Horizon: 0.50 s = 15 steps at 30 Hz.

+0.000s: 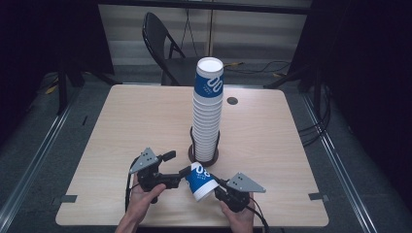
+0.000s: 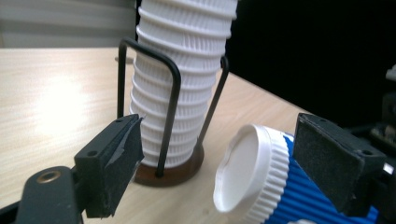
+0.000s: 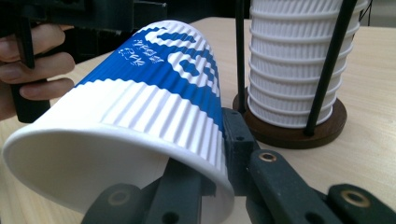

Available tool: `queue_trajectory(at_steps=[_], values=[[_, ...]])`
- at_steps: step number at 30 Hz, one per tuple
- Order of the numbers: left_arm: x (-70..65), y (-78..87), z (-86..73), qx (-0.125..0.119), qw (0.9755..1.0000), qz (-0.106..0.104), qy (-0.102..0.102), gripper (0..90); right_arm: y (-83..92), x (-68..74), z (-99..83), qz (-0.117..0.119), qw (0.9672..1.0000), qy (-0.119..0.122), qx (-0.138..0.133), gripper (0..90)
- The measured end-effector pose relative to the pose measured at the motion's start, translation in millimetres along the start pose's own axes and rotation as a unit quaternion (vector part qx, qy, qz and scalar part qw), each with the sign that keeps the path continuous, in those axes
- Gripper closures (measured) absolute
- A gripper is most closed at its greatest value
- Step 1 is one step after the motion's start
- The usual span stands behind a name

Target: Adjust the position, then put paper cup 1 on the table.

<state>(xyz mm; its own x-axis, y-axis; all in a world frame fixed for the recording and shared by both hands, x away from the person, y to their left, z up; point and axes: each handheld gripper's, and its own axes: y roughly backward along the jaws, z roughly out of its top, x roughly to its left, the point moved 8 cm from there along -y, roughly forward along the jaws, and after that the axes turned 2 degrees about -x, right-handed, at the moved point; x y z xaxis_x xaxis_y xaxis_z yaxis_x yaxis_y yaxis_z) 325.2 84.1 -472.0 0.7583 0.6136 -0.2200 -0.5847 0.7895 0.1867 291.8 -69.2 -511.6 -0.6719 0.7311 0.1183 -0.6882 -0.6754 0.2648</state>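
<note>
Holding blue-and-white ribbed paper cup [image 1: 200, 180] on its side, just in front of the cup stack [image 1: 208, 109] | right gripper [image 3: 219, 154] jaws pinch its rim wall | left gripper [image 2: 224, 163] jaws wide around its base | risk: thin rim buckles, cup drops onto worktop [image 1: 121, 126].

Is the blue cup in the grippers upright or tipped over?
Tipped. The cup lies on its side: its open mouth faces the right gripper, which pinches the rim, and its closed base points at the left gripper.
</note>
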Motion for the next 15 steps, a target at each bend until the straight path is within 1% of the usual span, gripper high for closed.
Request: queue_trajectory(at_steps=[1,2,4,5,6,8,11,12,13,15], values=[[-0.5,0.7,-1.5,0.006,0.9999,0.0,-0.008,16.7,0.0,-0.4,-0.5,0.001,1.0,0.0,0.003,85.4],[-2.4,1.3,-2.8,0.01,0.9999,-0.005,-0.012,16.6,-0.2,-0.9,-0.9,0.002,1.0,0.0,0.007,85.5],[-5.1,2.7,-5.2,0.014,0.9993,-0.012,-0.033,17.5,0.7,-2.8,-1.2,-0.002,0.9999,0.004,0.014,85.5],[-6.3,3.6,-7.0,0.022,0.9987,-0.018,-0.044,16.8,1.1,-3.4,-0.9,0.0,0.9999,0.003,0.016,85.5],[-8.7,3.9,-8.1,0.023,0.9982,-0.028,-0.047,17.1,1.6,-3.7,-0.5,0.002,0.9998,0.001,0.018,85.5],[-11.2,5.4,-10.1,0.028,0.997,-0.034,-0.063,16.9,2.3,-5.4,-0.7,0.0,0.9997,0.001,0.026,85.5],[-13.8,5.0,-12.6,0.032,0.996,-0.038,-0.074,18.7,3.1,-6.9,0.3,0.003,0.9994,0.002,0.033,85.5],[-13.9,4.4,-12.8,0.03,0.9962,-0.037,-0.073,21.0,3.0,-7.2,0.5,0.005,0.9992,0.005,0.038,85.4],[-14.4,4.1,-12.5,0.024,0.9963,-0.037,-0.073,20.2,2.9,-7.4,0.7,0.007,0.999,0.009,0.043,85.4],[-15.0,4.6,-12.4,0.022,0.9959,-0.035,-0.081,19.9,3.3,-8.4,0.9,0.008,0.9984,0.013,0.054,85.4]])
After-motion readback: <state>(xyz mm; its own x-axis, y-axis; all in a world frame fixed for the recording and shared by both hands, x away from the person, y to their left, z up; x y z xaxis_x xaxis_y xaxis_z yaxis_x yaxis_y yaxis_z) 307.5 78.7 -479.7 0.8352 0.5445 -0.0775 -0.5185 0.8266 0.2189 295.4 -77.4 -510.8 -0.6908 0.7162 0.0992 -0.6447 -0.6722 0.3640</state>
